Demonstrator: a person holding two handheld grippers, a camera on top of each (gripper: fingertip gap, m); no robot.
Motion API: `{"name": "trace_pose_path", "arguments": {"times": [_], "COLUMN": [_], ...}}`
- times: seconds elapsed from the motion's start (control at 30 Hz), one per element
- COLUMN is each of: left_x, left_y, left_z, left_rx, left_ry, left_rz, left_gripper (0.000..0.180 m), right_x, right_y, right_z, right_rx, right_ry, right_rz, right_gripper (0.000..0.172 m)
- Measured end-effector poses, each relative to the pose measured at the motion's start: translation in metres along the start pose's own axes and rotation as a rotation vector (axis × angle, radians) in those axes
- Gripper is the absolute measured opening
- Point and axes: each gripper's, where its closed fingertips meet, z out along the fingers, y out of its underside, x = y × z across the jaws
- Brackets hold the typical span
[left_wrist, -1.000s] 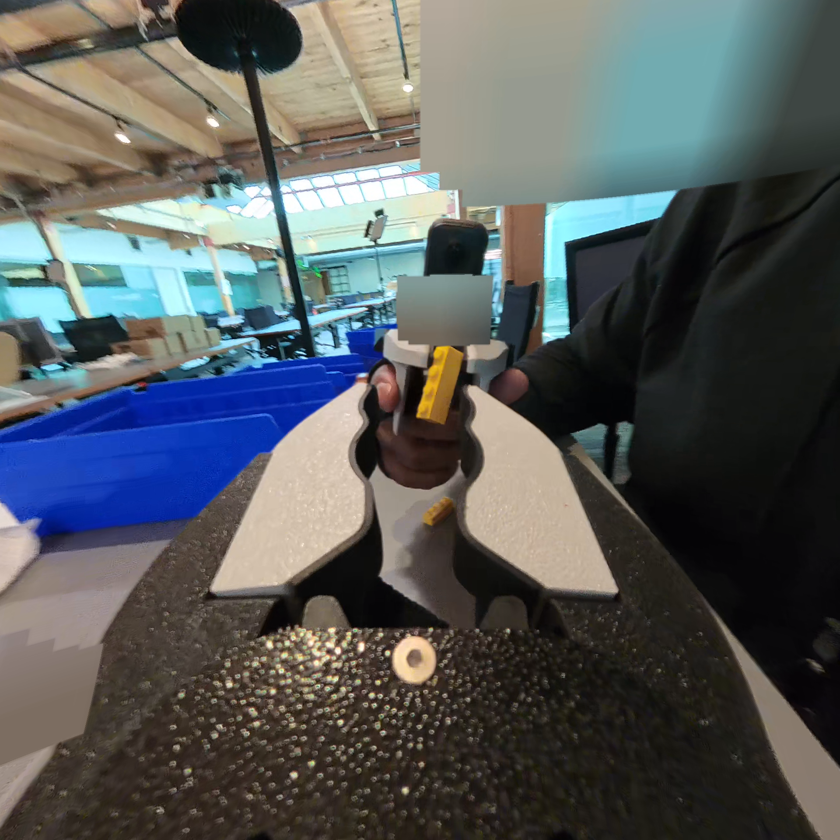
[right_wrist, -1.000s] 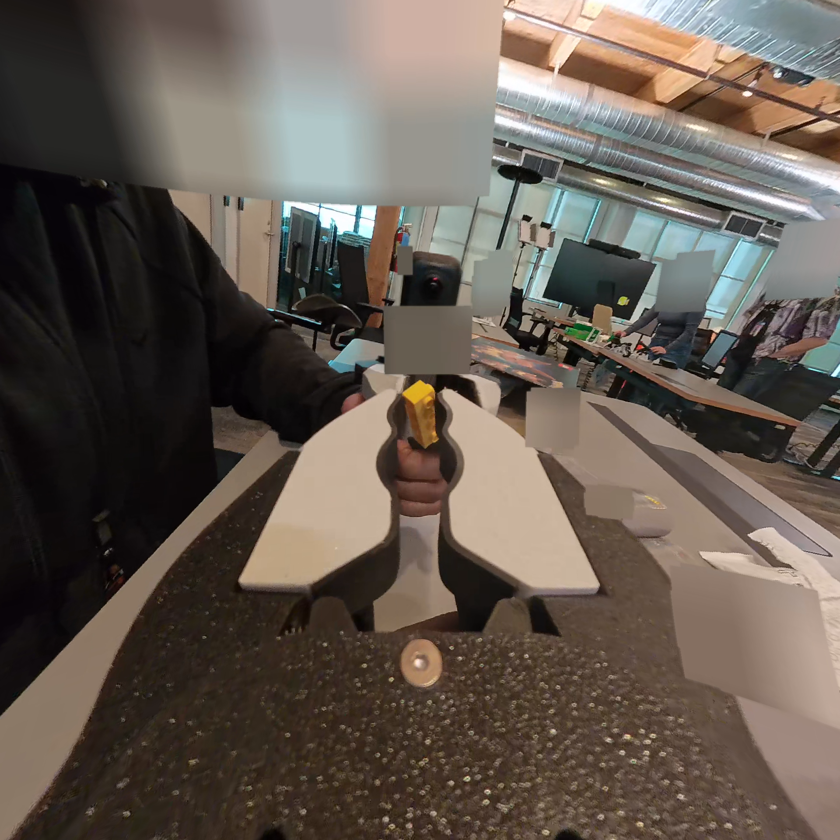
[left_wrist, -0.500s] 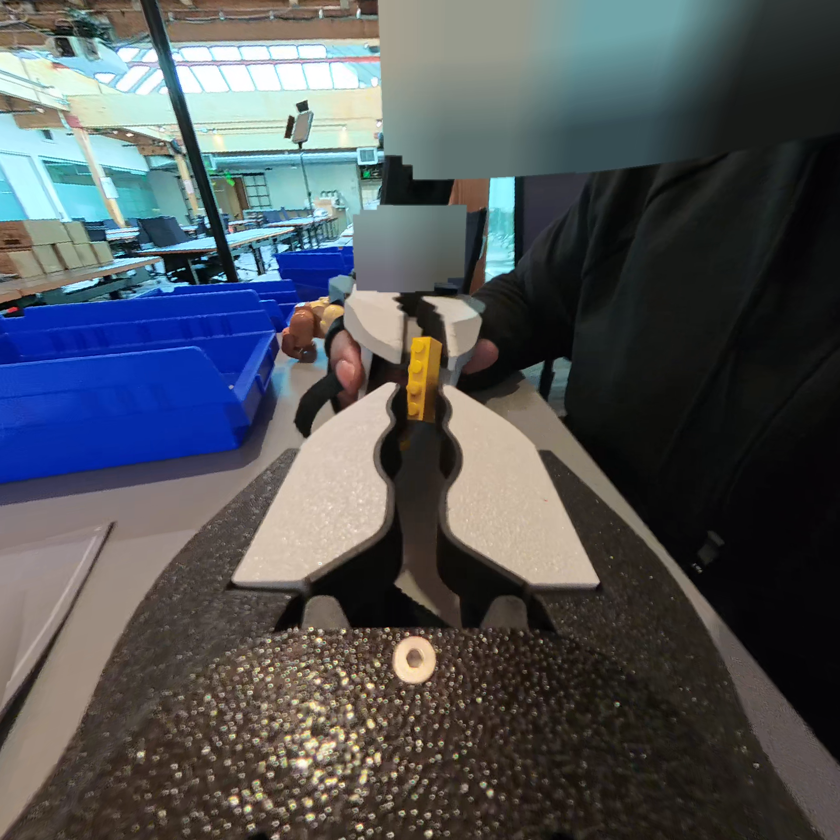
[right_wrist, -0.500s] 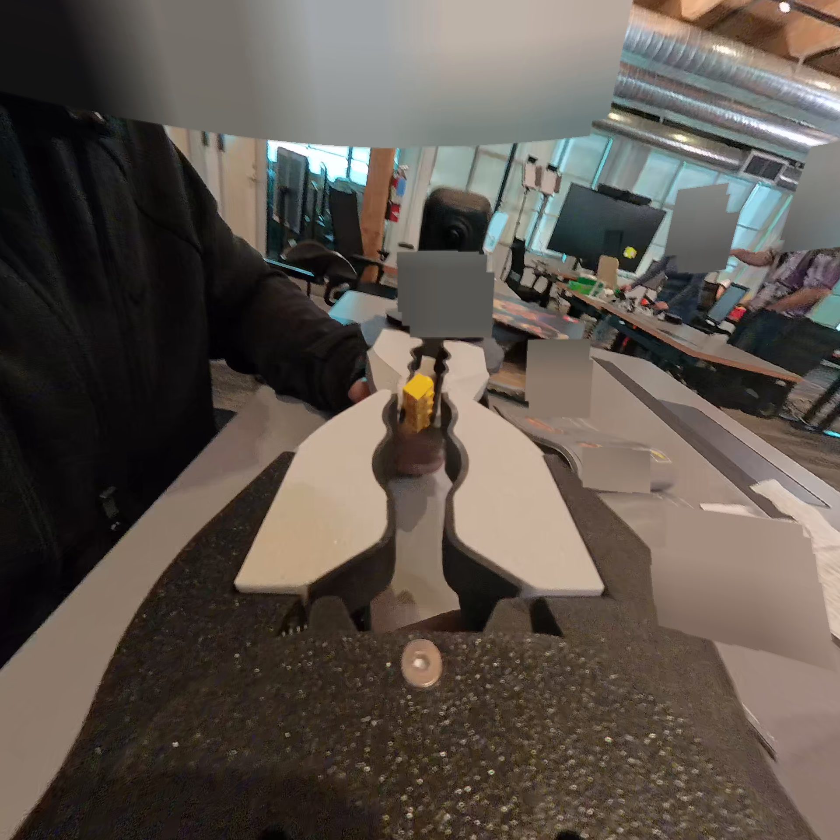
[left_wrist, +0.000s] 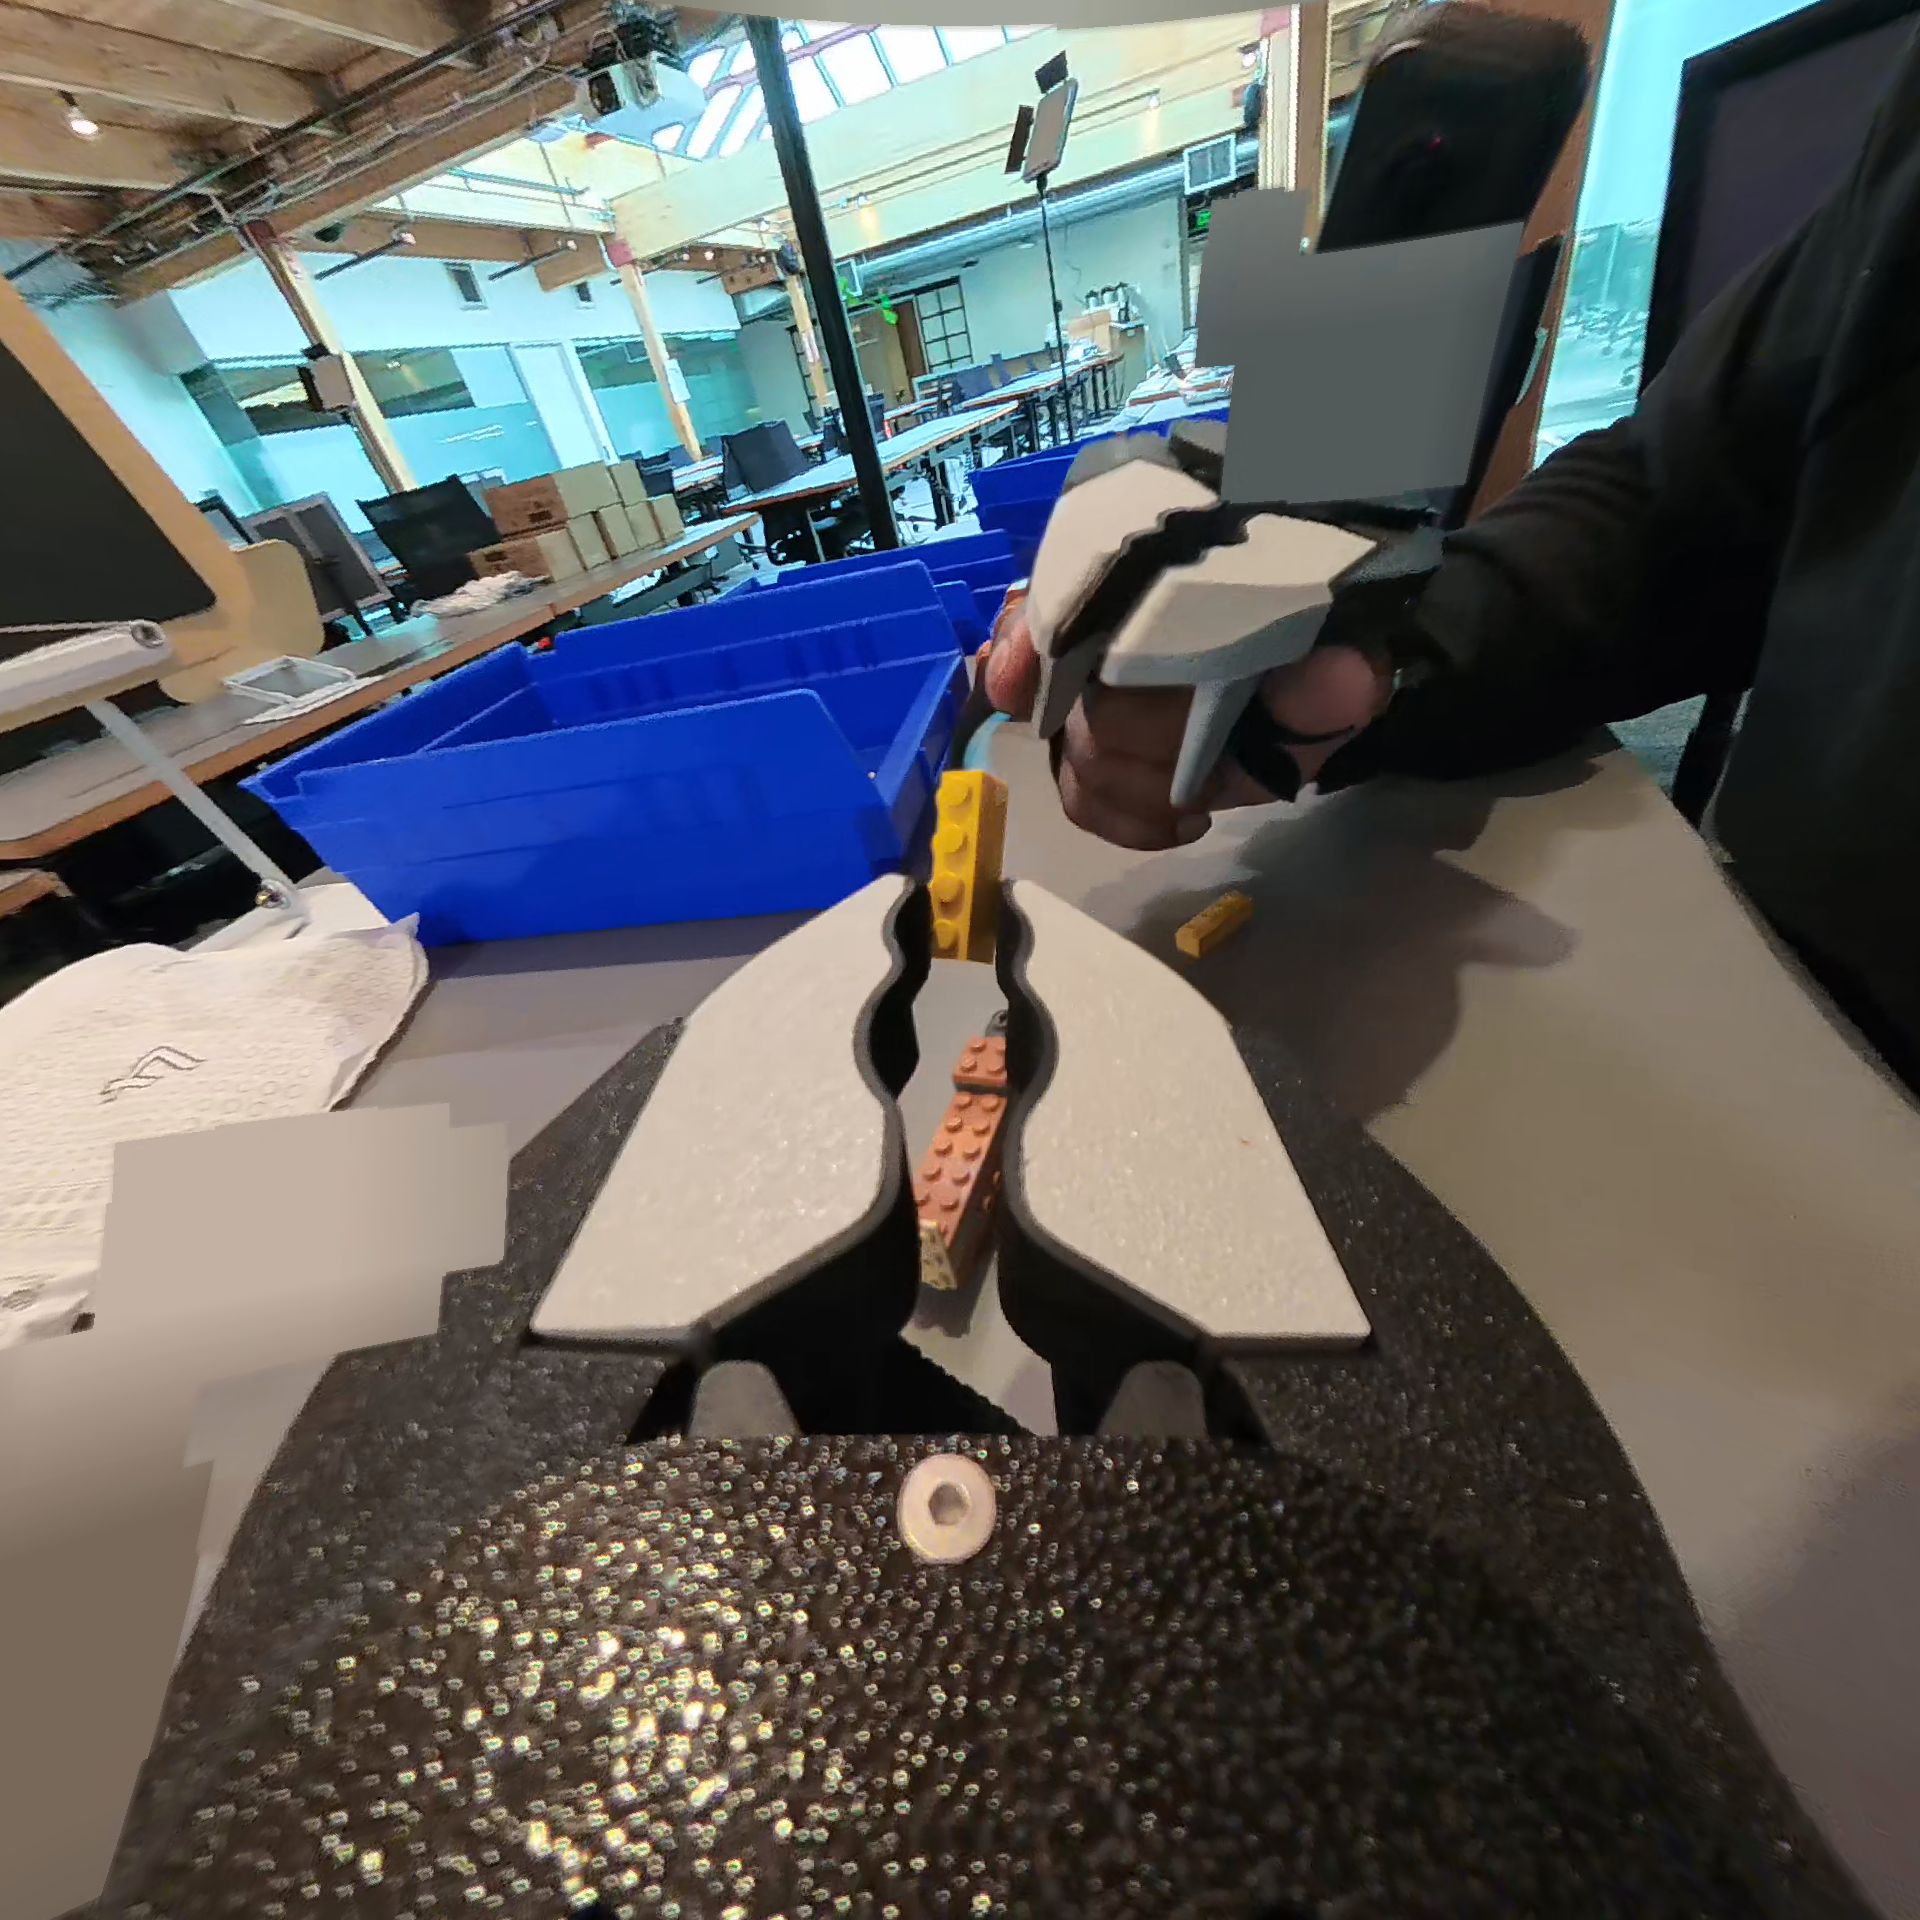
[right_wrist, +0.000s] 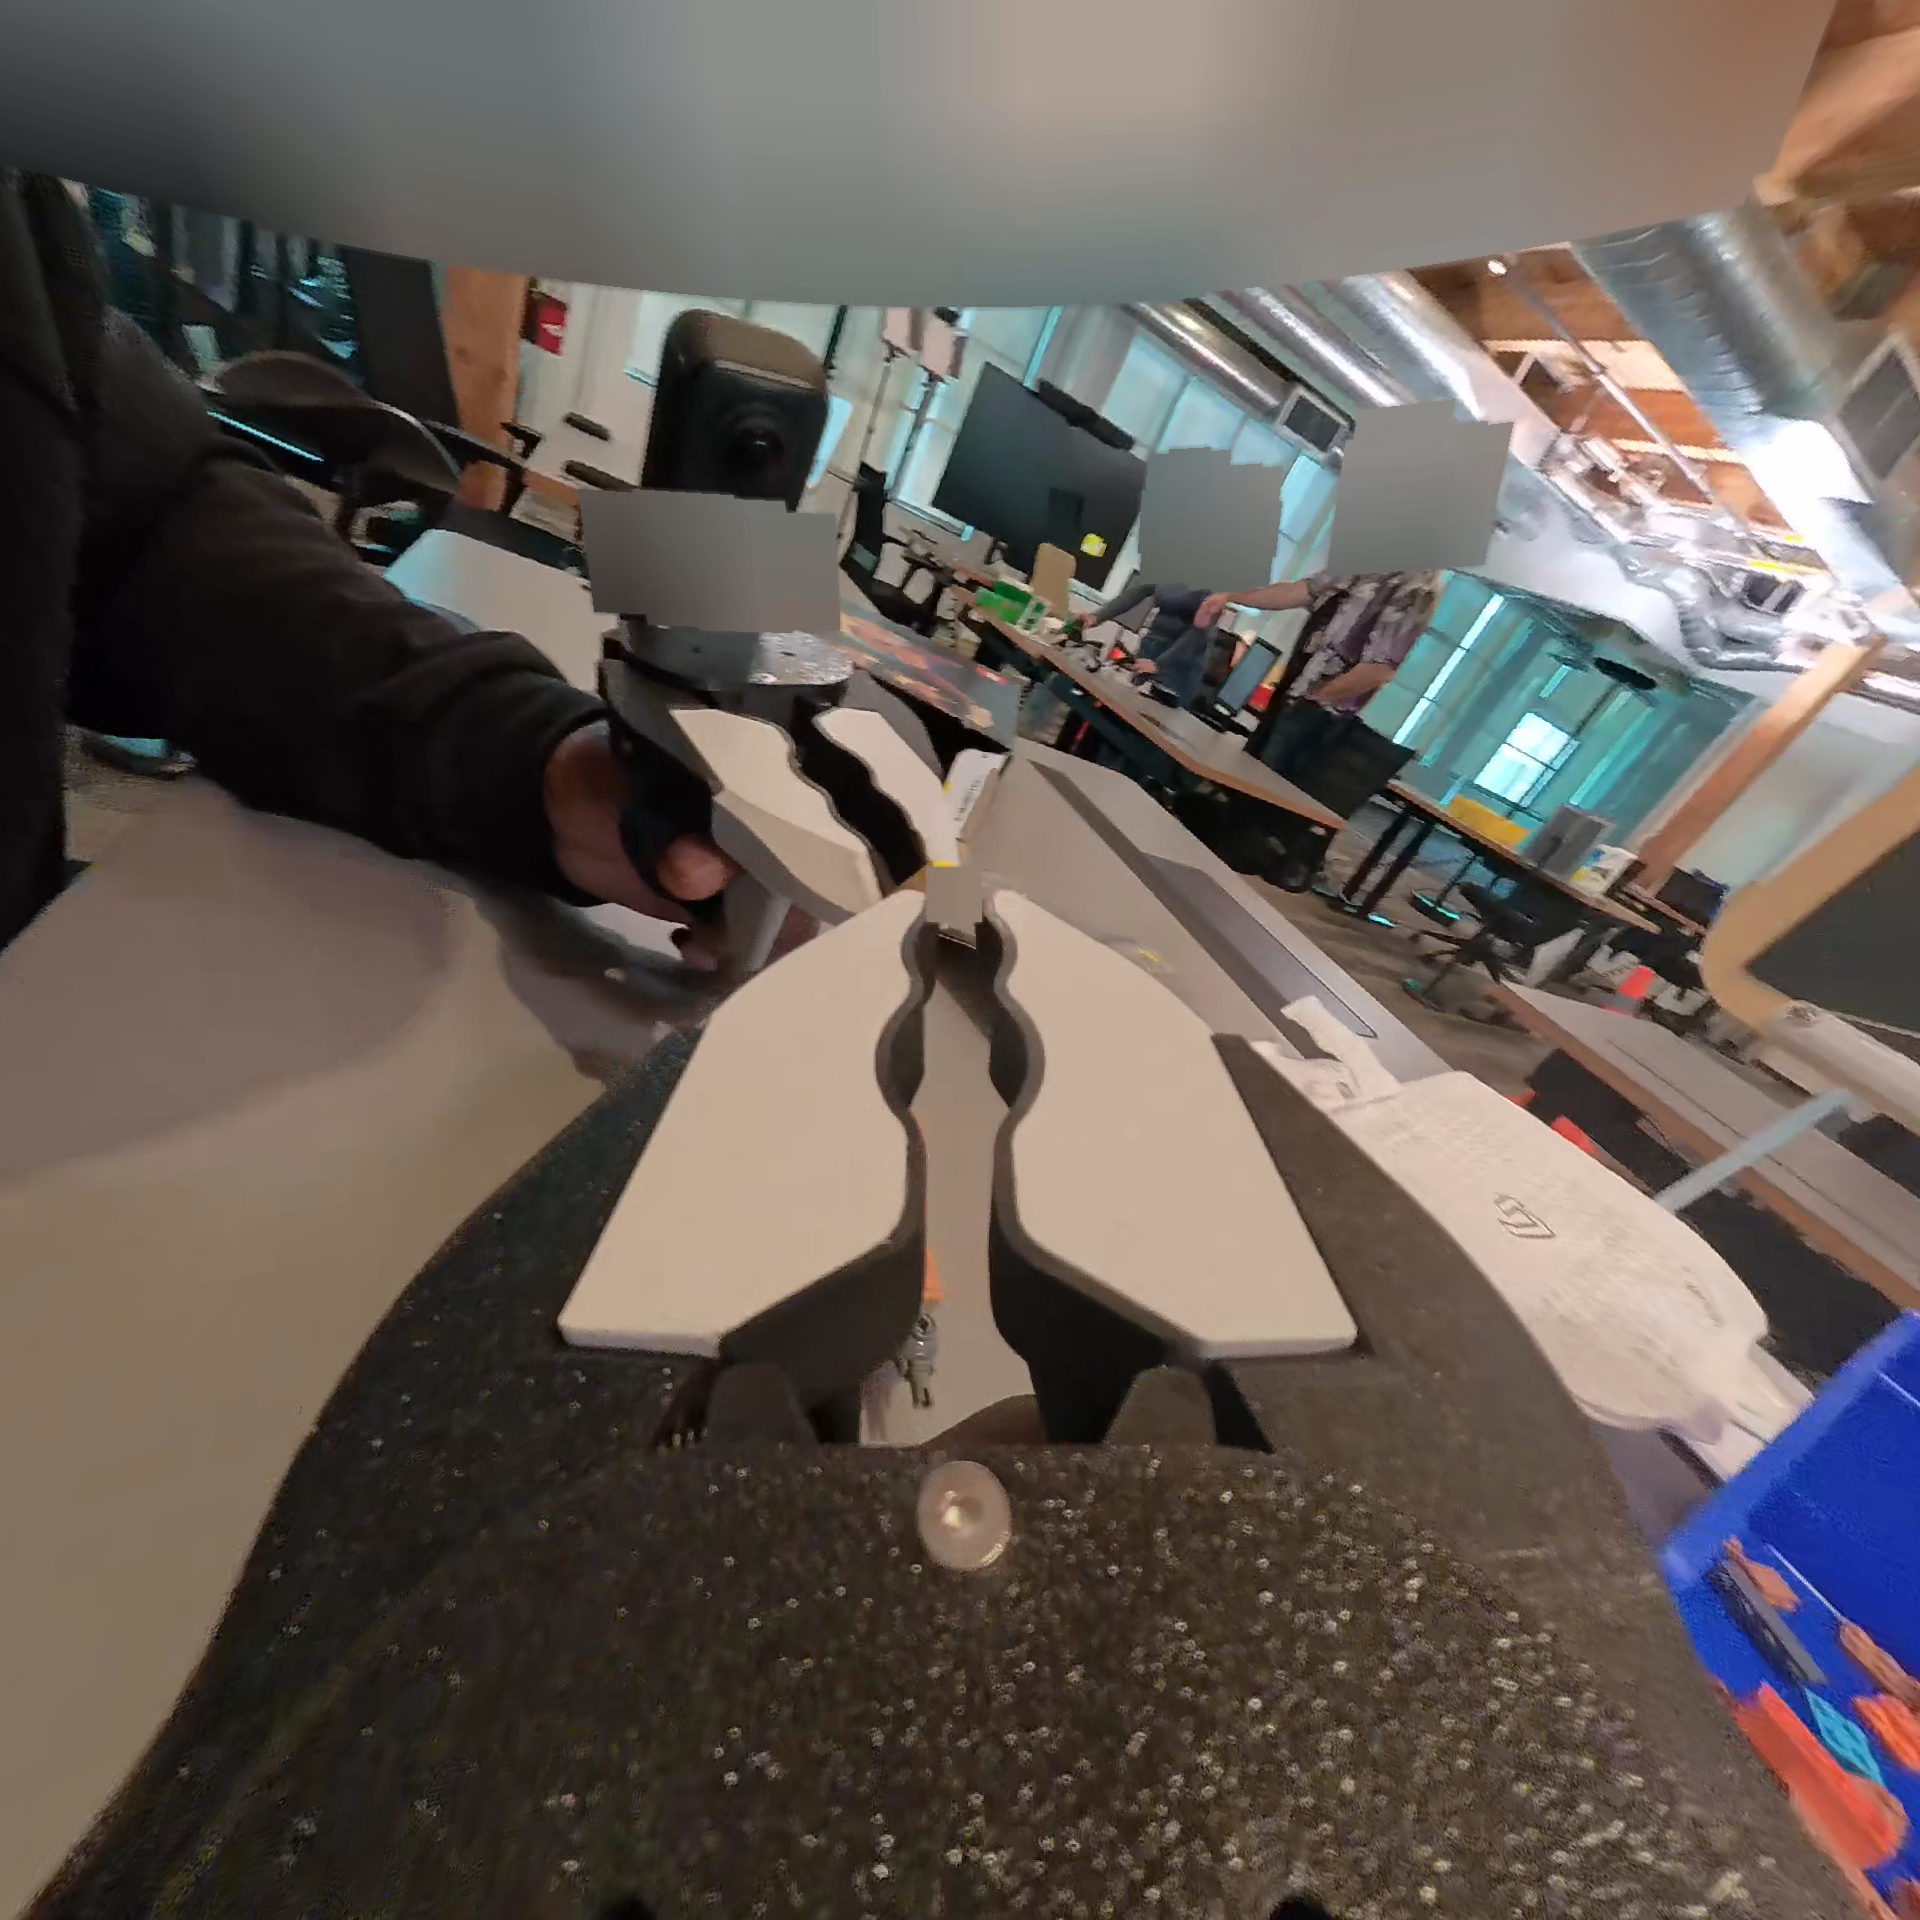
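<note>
left tool (left_wrist: 961, 914) clenched on upright yellow brick (left_wrist: 968, 862) | right tool (right_wrist: 951, 925) nearly closed, grasp unclear

1. Nothing readable as words or numbers in either view.
2. Paper towel (left_wrist: 187, 1049): an embossed logo mark, repeated in the right wrist view, no letters made out.
3. Box (right_wrist: 971, 800) just behind left gripper (right_wrist: 902, 871): dark printed lines, too small to read.
4. Red plates (right_wrist: 549, 312) on wooden post: blurred, unreadable.
</note>
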Motion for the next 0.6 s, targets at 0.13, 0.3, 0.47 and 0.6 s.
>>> {"name": "trace_pose_path", "arguments": {"times": [0.13, 0.3, 0.47, 0.6], "left_x": [-0.007, -0.017, -0.022, -0.024], "left_y": [0.005, 0.012, 0.015, 0.016], "left_z": [-0.001, -0.003, -0.004, -0.004], "left_rx": [-0.009, -0.033, -0.052, -0.054], "left_ry": [-0.010, -0.032, -0.036, -0.043], "left_rz": [-0.041, -0.076, -0.088, -0.099], "left_gripper": [0.012, 0.012, 0.012, 0.012], "right_x": [0.012, 0.022, 0.029, 0.029], "right_y": [0.016, 0.040, 0.054, 0.063], "right_z": [0.000, 0.001, 0.001, 0.001], "right_rx": [-0.055, -0.158, -0.229, -0.272], "right_ry": [0.054, 0.086, 0.106, 0.097], "right_rz": [0.033, 0.054, 0.065, 0.075], "right_gripper": [0.000, 0.000, 0.005, 0.009]}}
